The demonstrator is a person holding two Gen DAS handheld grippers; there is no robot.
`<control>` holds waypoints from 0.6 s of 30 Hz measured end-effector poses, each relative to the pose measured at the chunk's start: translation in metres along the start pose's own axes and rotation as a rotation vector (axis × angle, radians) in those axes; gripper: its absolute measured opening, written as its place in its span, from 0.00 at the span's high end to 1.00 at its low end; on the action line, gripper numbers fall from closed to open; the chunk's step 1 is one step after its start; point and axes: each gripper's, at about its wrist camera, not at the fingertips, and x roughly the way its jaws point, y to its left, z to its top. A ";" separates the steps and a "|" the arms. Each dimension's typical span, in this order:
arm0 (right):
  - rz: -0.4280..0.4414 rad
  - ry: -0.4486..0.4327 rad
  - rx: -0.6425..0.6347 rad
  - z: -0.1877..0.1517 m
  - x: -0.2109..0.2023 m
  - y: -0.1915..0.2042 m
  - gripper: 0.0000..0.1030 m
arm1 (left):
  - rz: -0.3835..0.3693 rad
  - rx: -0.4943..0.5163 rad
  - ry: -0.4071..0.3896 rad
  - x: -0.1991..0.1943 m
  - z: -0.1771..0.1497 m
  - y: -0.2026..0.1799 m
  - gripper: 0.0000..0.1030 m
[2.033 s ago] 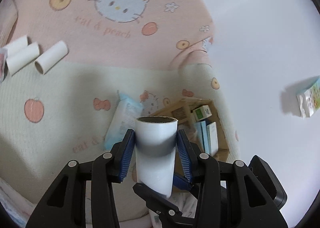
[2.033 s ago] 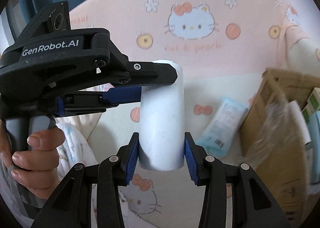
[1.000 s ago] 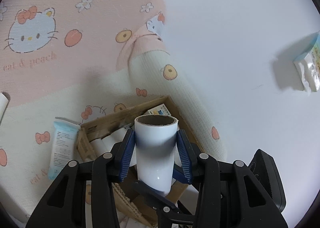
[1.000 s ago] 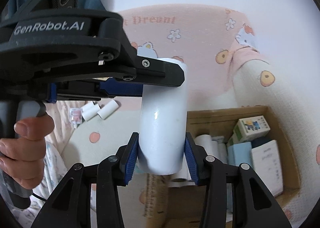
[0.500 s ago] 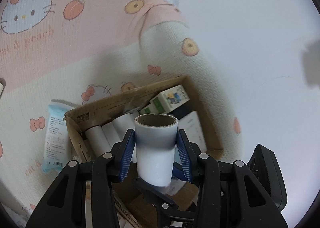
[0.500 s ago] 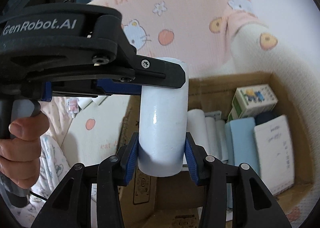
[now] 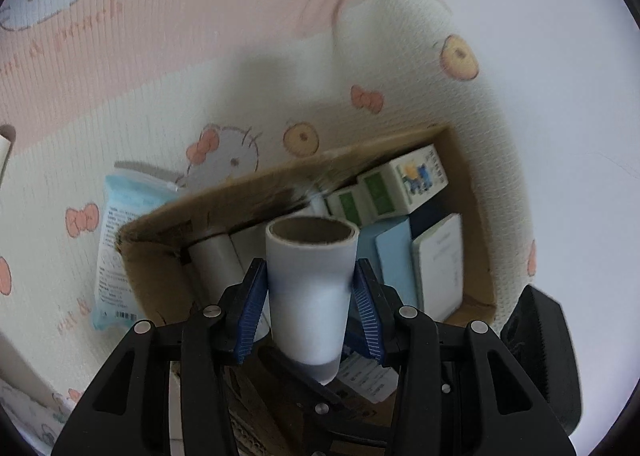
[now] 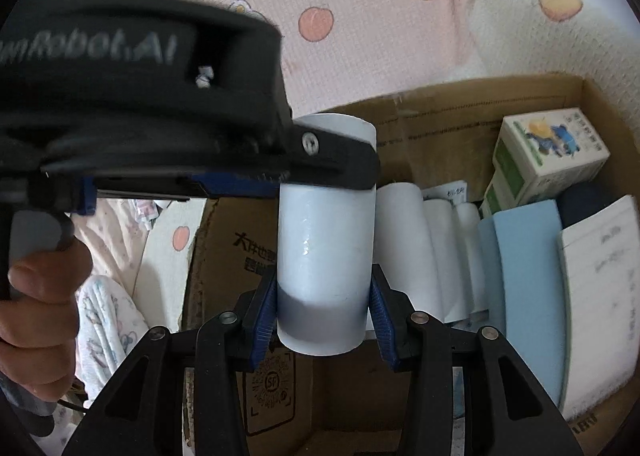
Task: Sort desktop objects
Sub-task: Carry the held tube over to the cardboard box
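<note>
Both claws clamp one white tube: the left claw [image 7: 310,296] and right claw [image 8: 323,314] each pinch an end. The tube [image 8: 326,256] hangs at frame centre over the box [image 8: 440,115], beside rolls [image 8: 404,240] inside. Placing step; next, lower it alongside them and let go.

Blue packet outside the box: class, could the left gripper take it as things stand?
Probably not: the left gripper is shut on the white roll, which the right gripper also clamps. The blue packet lies unobstructed beside the cardboard box.
</note>
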 end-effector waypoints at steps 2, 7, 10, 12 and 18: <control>0.002 -0.001 0.004 0.000 0.000 -0.001 0.60 | -0.007 -0.012 0.036 0.007 -0.003 0.002 0.55; 0.011 0.014 0.023 0.000 0.000 -0.006 0.61 | 0.050 0.012 0.032 0.012 -0.008 -0.007 0.55; 0.017 0.020 0.035 -0.004 -0.001 -0.009 0.61 | 0.050 0.007 0.041 0.017 -0.009 -0.009 0.55; 0.012 0.030 0.046 -0.006 -0.002 -0.011 0.60 | 0.053 0.004 0.062 0.021 -0.006 -0.011 0.55; -0.001 0.006 0.062 -0.015 -0.019 -0.014 0.60 | 0.101 -0.060 0.130 0.034 0.000 -0.009 0.55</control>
